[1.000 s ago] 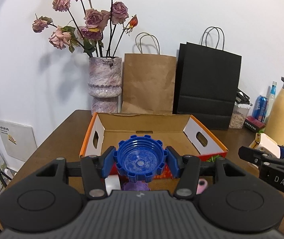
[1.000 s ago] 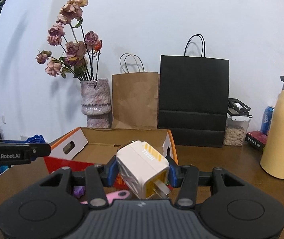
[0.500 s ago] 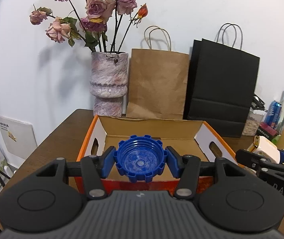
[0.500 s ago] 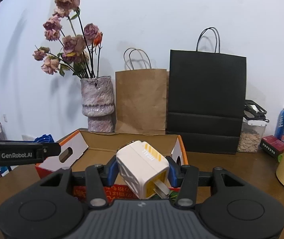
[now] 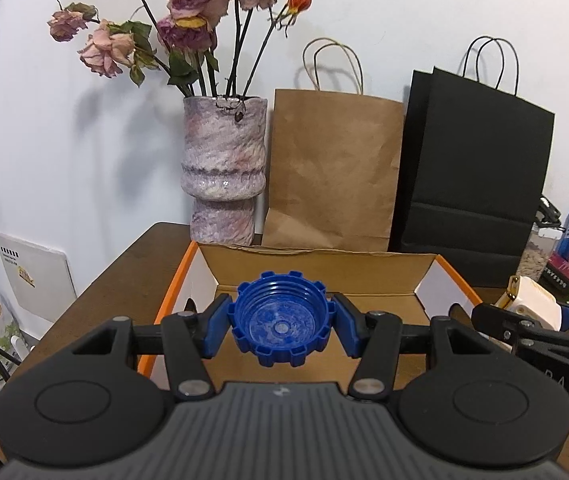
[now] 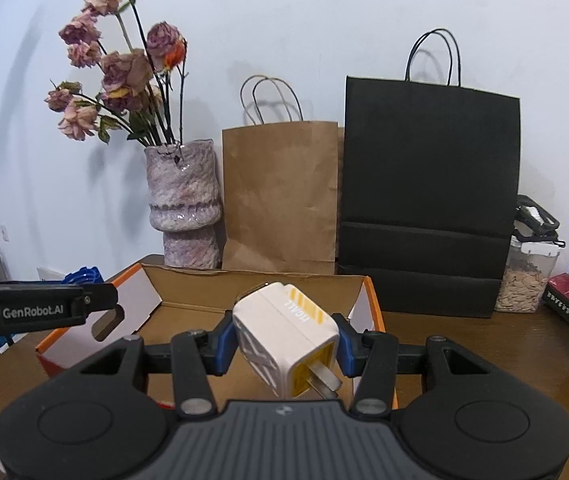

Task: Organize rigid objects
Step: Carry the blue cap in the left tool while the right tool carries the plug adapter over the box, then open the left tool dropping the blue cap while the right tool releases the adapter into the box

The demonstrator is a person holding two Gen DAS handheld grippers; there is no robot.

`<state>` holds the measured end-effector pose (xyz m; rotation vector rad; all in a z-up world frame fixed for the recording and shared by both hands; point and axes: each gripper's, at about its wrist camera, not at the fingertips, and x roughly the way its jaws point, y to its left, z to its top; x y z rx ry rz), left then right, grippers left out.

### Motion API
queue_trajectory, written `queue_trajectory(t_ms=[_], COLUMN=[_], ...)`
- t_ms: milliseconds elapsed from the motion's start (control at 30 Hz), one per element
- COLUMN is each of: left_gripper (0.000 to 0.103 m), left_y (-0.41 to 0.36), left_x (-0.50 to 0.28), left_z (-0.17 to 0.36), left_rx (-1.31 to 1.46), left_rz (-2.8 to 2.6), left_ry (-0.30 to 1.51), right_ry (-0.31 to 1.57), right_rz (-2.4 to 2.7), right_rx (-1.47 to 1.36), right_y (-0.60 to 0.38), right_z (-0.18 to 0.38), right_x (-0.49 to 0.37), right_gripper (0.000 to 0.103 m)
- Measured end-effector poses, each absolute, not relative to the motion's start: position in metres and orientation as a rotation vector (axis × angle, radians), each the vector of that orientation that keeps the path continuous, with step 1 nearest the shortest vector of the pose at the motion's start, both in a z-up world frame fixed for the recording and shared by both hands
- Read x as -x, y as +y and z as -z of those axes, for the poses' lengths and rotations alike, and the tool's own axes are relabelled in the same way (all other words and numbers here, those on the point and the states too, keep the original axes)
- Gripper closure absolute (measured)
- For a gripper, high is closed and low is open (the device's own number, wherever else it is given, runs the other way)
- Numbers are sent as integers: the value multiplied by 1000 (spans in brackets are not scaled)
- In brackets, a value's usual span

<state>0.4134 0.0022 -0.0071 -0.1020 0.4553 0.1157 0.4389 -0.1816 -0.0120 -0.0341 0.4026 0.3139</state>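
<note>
My left gripper [image 5: 280,322] pinches a blue cap [image 5: 280,318] across its notched rim, open side facing me, hovering over the near left part of the cardboard box [image 5: 324,276] on the bench [image 5: 124,264]. Cap looks light, stiff plastic; notches should stop slip, so the rim is a good hold. My right gripper [image 6: 286,346] pinches a white plug adapter [image 6: 284,340] by its flat sides, tilted, prongs toward me, above the box's right half. Smooth shell, heavier than the cap, could rotate; gripping mid-body seems safest.
</note>
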Motion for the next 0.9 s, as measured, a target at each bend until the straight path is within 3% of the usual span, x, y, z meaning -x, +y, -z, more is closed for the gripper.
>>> queue_trajectory(t_ms=[900], left_gripper=[47], left_y=[15], left_x=[-467], left_z=[35], left_rx=[53], left_rz=[-176], left_ry=[556], right_ry=[510], right_rz=[-349], right_rx=[91], right_y=[-163], right_z=[42], right_x=[-496], right_gripper=[55])
